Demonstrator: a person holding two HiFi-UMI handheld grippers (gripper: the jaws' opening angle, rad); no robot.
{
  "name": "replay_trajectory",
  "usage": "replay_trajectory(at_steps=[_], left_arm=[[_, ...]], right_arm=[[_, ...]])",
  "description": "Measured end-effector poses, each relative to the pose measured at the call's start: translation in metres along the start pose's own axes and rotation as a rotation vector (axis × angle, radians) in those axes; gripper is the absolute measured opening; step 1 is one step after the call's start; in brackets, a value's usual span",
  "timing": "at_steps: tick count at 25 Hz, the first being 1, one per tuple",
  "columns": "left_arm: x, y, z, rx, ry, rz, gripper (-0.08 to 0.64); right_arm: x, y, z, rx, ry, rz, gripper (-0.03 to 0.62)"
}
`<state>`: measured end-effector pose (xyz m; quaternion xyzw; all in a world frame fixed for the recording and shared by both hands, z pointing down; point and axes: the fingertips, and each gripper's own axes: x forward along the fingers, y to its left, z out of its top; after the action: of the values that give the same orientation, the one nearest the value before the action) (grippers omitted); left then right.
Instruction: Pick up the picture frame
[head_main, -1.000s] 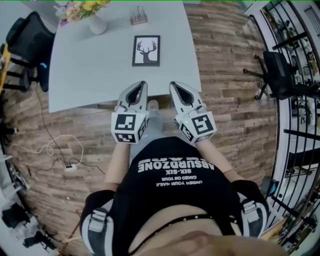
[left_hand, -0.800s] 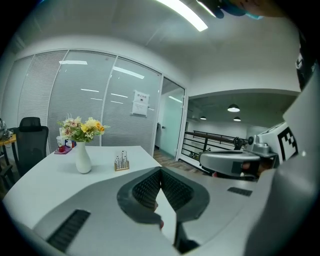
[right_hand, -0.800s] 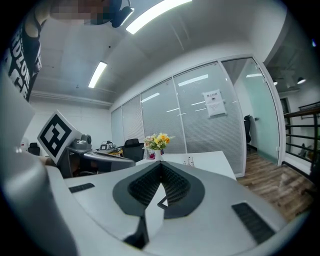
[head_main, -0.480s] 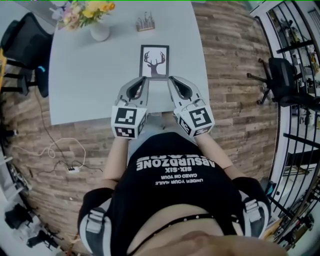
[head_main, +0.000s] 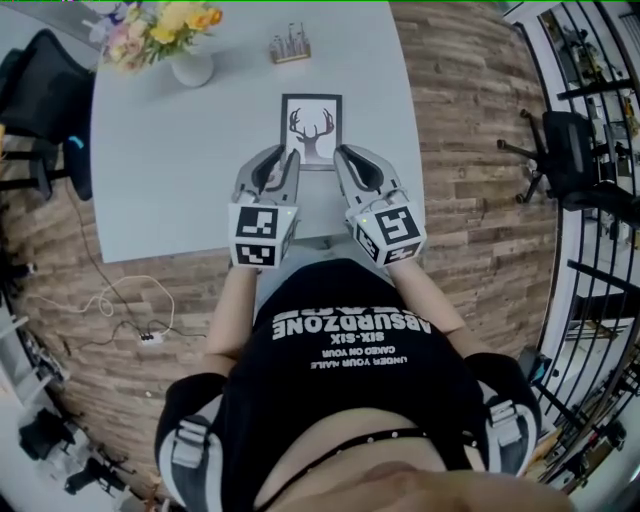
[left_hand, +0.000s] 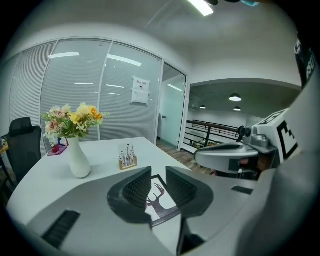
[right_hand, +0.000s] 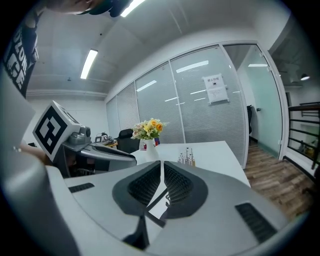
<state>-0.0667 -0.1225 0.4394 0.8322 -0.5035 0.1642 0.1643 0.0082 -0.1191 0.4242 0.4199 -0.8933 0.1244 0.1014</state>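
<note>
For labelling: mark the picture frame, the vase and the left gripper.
picture frame (head_main: 311, 128), head view, deer print.
vase (left_hand: 79, 161), left gripper view, white belly.
left gripper (left_hand: 159, 172), left gripper view, between fingertips.

Picture frame (head_main: 311, 128) on table (head_main: 160, 150); vase (head_main: 192, 68) behind it, leftward.

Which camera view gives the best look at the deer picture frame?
The head view: the picture frame shows almost whole from above, flat on the table, deer print clear. The left gripper view shows only part of the frame between the jaws; the right gripper view shows just a sliver of its dark edge.
</note>
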Motion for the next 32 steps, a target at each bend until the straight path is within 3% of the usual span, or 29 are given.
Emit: replay_trajectory(at_steps=[1, 3, 8, 20, 32], left_arm=[[0.005, 0.002, -0.002, 0.001, 0.01, -0.001, 0.099], [0.012, 0.007, -0.008, 0.003, 0.031, 0.002, 0.121], [0.03, 0.019, -0.021, -0.009, 0.071, 0.016, 0.123], [0.062, 0.046, -0.035, -0.06, 0.113, 0.036, 0.123], [0.093, 0.055, -0.081, -0.053, 0.236, 0.03, 0.123]], right_arm=[[0.004, -0.003, -0.002, 0.003, 0.006, -0.003, 0.02], [0.011, -0.007, -0.007, 0.013, 0.017, -0.007, 0.02], [0.029, -0.016, -0.02, 0.034, 0.059, -0.005, 0.075], [0.056, -0.037, -0.059, 0.063, 0.181, -0.021, 0.077], [0.076, -0.065, -0.096, 0.074, 0.265, -0.091, 0.077]])
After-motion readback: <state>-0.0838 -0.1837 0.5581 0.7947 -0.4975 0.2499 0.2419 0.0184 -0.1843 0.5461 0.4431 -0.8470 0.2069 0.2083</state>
